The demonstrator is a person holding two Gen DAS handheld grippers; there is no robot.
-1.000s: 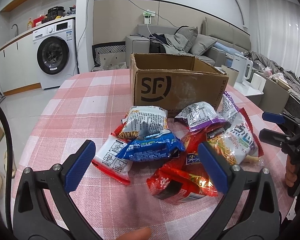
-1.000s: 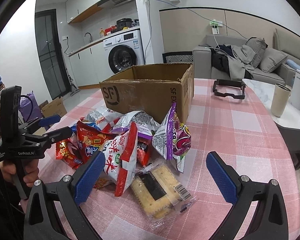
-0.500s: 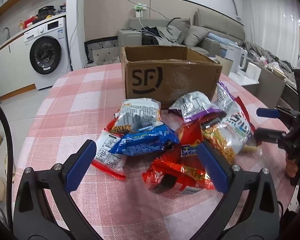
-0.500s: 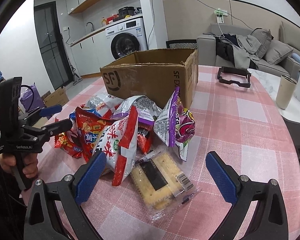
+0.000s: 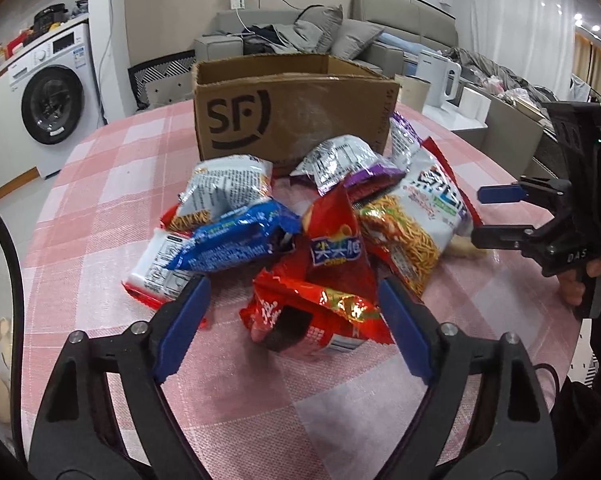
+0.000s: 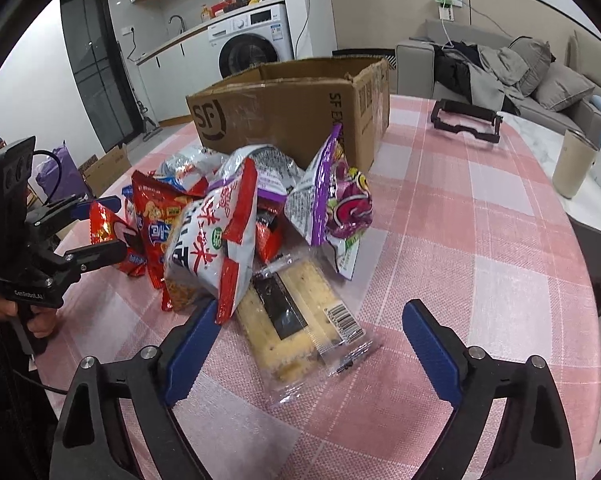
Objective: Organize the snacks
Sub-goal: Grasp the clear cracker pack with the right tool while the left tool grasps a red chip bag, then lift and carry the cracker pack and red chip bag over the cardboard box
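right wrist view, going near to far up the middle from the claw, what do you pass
right claw → clear-wrapped cracker pack → purple snack bag → SF cardboard box → washing machine

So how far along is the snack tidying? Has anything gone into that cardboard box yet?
Nothing looks packed yet: every packet seen lies heaped on the table in front of the cardboard box, whose inside is hidden. Neither hand holds anything. The left gripper has just been closing its jaws around the red packet, the right gripper around the cracker pack. The whole pile remains.
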